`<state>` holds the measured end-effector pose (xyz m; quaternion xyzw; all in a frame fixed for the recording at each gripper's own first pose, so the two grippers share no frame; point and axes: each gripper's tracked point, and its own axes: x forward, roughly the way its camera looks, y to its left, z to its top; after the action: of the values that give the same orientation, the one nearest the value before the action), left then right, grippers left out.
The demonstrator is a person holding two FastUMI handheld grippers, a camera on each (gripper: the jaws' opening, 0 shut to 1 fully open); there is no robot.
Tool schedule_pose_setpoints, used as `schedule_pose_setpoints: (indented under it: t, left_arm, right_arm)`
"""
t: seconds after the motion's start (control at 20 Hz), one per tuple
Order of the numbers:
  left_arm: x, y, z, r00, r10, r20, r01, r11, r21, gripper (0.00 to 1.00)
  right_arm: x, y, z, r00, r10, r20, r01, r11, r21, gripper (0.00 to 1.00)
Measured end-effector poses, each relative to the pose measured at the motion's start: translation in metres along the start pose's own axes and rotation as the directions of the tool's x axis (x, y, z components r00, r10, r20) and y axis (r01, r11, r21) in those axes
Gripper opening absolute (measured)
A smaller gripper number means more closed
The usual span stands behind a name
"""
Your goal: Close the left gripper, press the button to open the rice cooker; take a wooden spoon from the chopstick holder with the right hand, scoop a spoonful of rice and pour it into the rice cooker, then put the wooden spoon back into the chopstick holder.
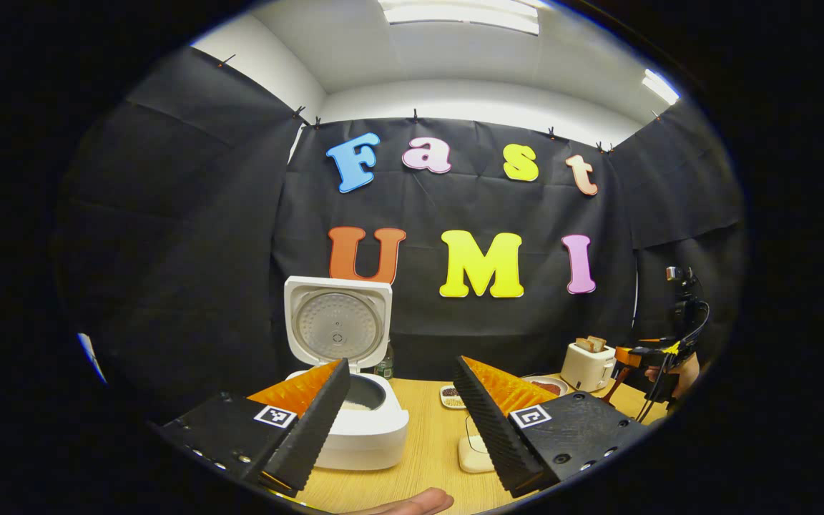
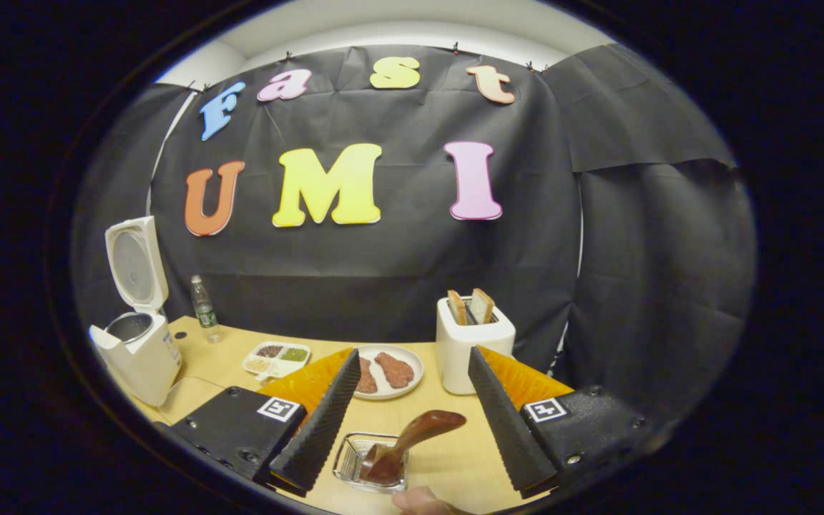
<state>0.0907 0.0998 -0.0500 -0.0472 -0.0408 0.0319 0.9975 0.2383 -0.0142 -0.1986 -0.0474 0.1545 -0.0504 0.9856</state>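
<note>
Rice cooker [image 1: 355, 422] sits on the table [image 1: 426, 458] at about 7 o'clock in the left gripper view, lid up, white rice visible in the pot. In the right gripper view it's far off at 9 o'clock.

Left tool [image 1: 401, 418] jaws apart, nothing between them, cooker behind its left finger. Right tool [image 2: 408, 422] also apart, empty, hovering above the chopstick holder [image 2: 373, 461].

Wooden spoon [image 2: 412, 440] stands in the chopstick holder at 6 o'clock in the right gripper view, bowl end down in the wire basket, handle leaning up toward 1 o'clock, between the fingers but not touched.

Judgement: lid open and rice in, spoon in the holder, so either the return is done or the pick is about to start; can't tell which. If picking: drop the right tool straight down over the handle's upper part, line the fingers across the handle rather than along it, close firmly, lift along the lean so the holder doesn't tip. If done: pull up clear without snagging the handle.

Toaster [image 2: 473, 343] and plate [image 2: 415, 375] sit just behind; keep the swing low and leftward.
</note>
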Motion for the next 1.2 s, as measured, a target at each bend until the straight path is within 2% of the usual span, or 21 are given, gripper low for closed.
schedule_pose_setpoints:
  t: [0.15,0.35,0.5,0.65,0.8,0.9,1.05,1.2]
  left_arm:
    - [0.023,0.014,0.007,1.0,0.013,-0.008,-0.013,1.0,-0.017,0.93]
    - [0.053,0.036,0.024,0.999,0.046,-0.016,-0.046,0.999,0.014,0.93]
    - [0.075,0.053,0.037,0.996,0.084,-0.034,-0.082,0.996,0.042,0.93]
    - [0.098,0.057,0.059,0.997,0.074,-0.028,-0.073,0.997,0.031,0.93]
    - [0.131,0.08,0.075,0.992,0.126,-0.022,-0.124,0.991,0.053,0.93]
    - [0.153,0.088,0.082,0.99,0.141,-0.02,-0.14,0.988,0.062,0.93]
    - [0.188,0.1,0.094,0.988,0.156,0.007,-0.156,0.985,0.077,0.93]
    - [0.215,0.109,0.105,0.987,0.154,0.041,-0.156,0.985,0.074,0.93]
  right_arm:
    - [-0.032,0.013,0.021,0.998,0.052,0.027,-0.053,0.998,0.024,0.99]
    - [-0.075,0.022,0.05,0.995,0.064,0.08,-0.064,0.998,-0.005,1.0]
    - [-0.107,0.052,0.057,0.983,0.165,0.079,-0.167,0.986,0.024,1.0]
    - [-0.132,0.066,0.06,0.976,0.202,0.078,-0.204,0.979,0.014,1.0]
    - [-0.156,0.083,0.069,0.961,0.249,0.121,-0.251,0.968,0.009,1.0]
    - [-0.156,0.091,0.08,0.953,0.264,0.146,-0.271,0.962,0.034,1.0]
    - [-0.159,0.094,0.08,0.952,0.265,0.155,-0.275,0.96,0.047,1.0]
    - [-0.162,0.096,0.079,0.942,0.297,0.16,-0.309,0.949,0.058,1.0]
